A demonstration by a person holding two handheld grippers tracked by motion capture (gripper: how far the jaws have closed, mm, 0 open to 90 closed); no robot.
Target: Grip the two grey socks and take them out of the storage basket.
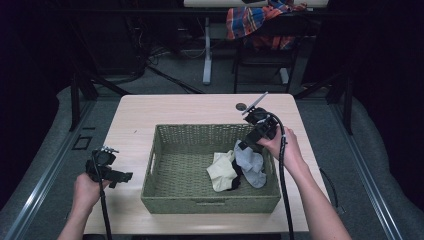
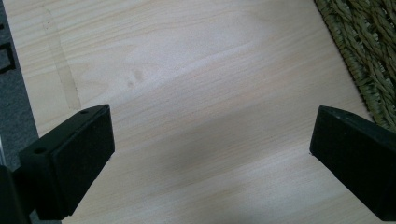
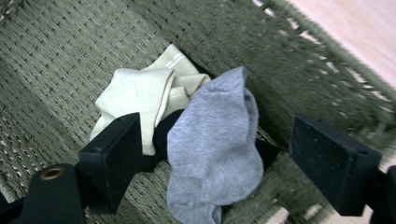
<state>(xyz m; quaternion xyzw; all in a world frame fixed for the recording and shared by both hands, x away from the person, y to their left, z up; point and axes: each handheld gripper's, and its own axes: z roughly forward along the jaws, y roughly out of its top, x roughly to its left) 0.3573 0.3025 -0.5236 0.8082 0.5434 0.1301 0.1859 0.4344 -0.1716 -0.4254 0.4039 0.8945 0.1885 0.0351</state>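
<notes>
Basket (image 1: 210,202): grey sock (image 3: 215,140), cream sock (image 3: 140,93), something black beneath, possibly a third sock. Right gripper (image 3: 215,163) spread above grey sock. Left gripper (image 2: 210,154) spread over table (image 2: 187,70).

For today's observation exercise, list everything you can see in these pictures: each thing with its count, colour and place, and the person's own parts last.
Basket: one, green woven, middle of the table.
Grey sock: one, grey, in the basket's right part, on top.
Cream sock: one, cream, beside the grey sock.
Black sock: one, black, mostly hidden under the others.
Table: one, light wood.
Checked cloth: one, orange and blue, on a chair behind.
Left gripper: black, open over bare table.
Right gripper: black, open above the socks.
</notes>
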